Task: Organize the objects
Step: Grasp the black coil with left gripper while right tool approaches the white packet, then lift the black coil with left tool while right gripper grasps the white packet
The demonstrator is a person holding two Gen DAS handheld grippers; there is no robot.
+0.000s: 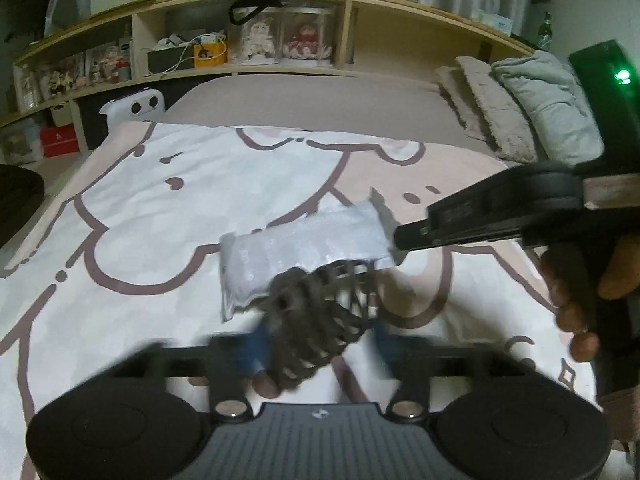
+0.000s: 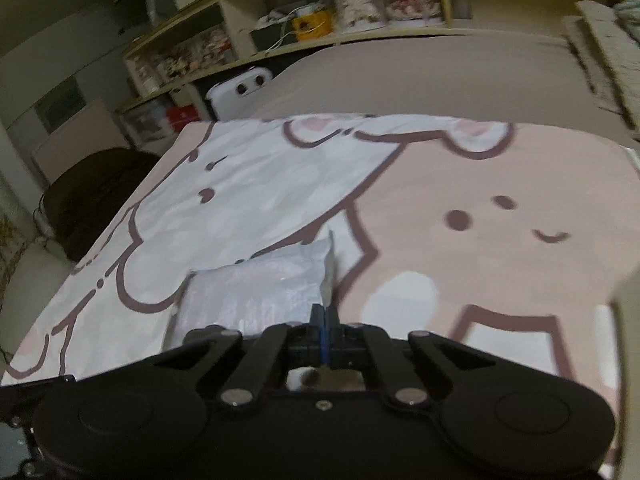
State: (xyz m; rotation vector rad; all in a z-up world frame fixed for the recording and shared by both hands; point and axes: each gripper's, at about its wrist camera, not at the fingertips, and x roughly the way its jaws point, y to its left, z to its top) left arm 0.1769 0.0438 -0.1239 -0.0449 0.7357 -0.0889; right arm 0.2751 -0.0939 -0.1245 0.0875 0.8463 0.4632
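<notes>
A white plastic pouch [image 1: 308,248] is seen lying on the cartoon-printed bedcover [image 1: 160,208], its 3 o'clock edge pinched by the fully closed right claw [image 2: 325,312]. The left claw [image 1: 316,340], motion-blurred, is seen with jaws parted around a dark coiled hair tie [image 1: 320,320] at the pouch's 6 o'clock edge; whether the pads press on it cannot be told. No legible writing is made out on the pouch.
</notes>
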